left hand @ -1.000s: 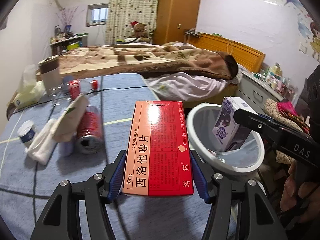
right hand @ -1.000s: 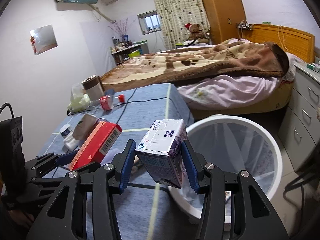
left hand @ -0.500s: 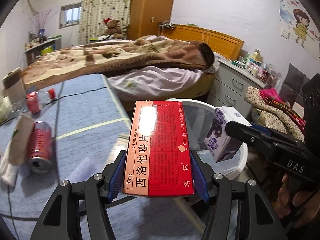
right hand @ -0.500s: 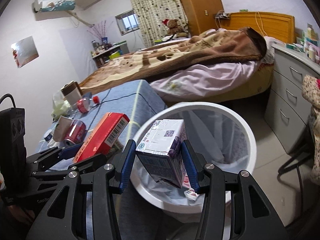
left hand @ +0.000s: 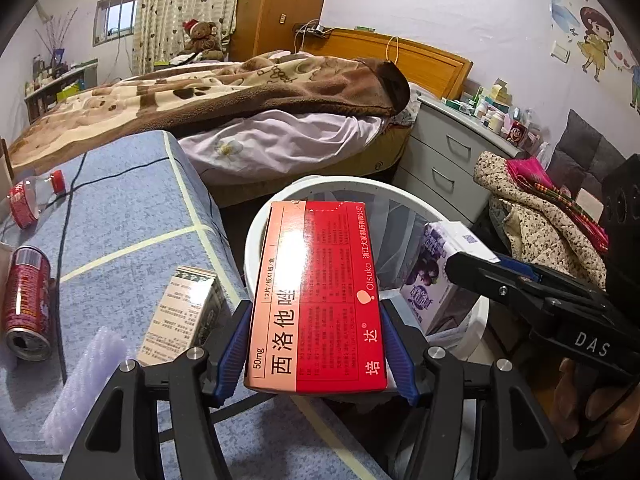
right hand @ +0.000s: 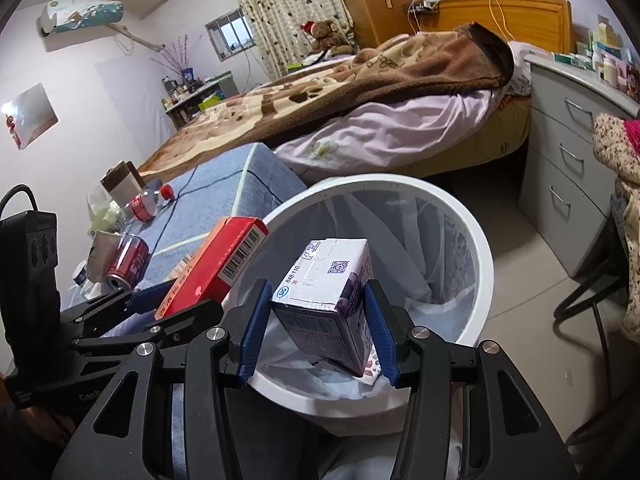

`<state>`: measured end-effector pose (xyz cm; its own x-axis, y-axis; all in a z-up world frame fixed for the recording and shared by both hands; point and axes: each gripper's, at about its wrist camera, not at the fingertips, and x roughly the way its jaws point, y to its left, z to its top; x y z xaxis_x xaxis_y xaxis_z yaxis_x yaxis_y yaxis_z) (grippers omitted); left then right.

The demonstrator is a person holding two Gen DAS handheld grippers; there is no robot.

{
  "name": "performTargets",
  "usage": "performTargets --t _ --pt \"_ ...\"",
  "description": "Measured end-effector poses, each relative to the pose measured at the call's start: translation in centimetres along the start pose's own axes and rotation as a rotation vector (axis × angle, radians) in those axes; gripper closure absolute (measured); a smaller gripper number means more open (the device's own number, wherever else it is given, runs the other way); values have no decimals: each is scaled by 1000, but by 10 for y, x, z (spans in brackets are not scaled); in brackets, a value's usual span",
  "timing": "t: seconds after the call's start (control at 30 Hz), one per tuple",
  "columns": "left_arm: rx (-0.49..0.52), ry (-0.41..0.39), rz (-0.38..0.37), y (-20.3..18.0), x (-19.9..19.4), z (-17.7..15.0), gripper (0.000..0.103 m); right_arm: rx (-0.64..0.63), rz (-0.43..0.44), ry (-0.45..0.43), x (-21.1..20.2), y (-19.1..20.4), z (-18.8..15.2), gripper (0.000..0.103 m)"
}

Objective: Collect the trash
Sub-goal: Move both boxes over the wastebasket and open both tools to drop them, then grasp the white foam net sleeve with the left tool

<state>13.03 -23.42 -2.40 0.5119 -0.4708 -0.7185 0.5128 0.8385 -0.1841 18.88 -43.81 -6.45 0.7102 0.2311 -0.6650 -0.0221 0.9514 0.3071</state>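
My left gripper (left hand: 316, 344) is shut on a red medicine box (left hand: 316, 296) and holds it over the near left rim of the white trash bin (left hand: 256, 236). My right gripper (right hand: 316, 328) is shut on a purple drink carton (right hand: 324, 300) and holds it above the open mouth of the bin (right hand: 476, 240). The carton (left hand: 432, 276) and right gripper also show at the right of the left wrist view. The red box (right hand: 216, 264) shows at the left of the right wrist view. The bin has a clear liner.
The blue-covered table (left hand: 132, 208) holds a red can (left hand: 28, 300), a small patterned box (left hand: 184, 316), a bottle (left hand: 28, 200), a foam strip (left hand: 80, 380) and a black cable. A bed (right hand: 360, 92) lies behind and grey drawers (right hand: 568, 152) stand right.
Both grippers have moved right, off the table and toward the bin. The red box now hangs over the bin's rim and the carton over its mouth. Both grips are unchanged.
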Motion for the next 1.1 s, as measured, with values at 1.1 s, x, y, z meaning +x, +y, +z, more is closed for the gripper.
performTargets --t 1.1 --pt "-147 -83 159 74 -74 -46 37 -142 83 10 -6 58 -11 43"
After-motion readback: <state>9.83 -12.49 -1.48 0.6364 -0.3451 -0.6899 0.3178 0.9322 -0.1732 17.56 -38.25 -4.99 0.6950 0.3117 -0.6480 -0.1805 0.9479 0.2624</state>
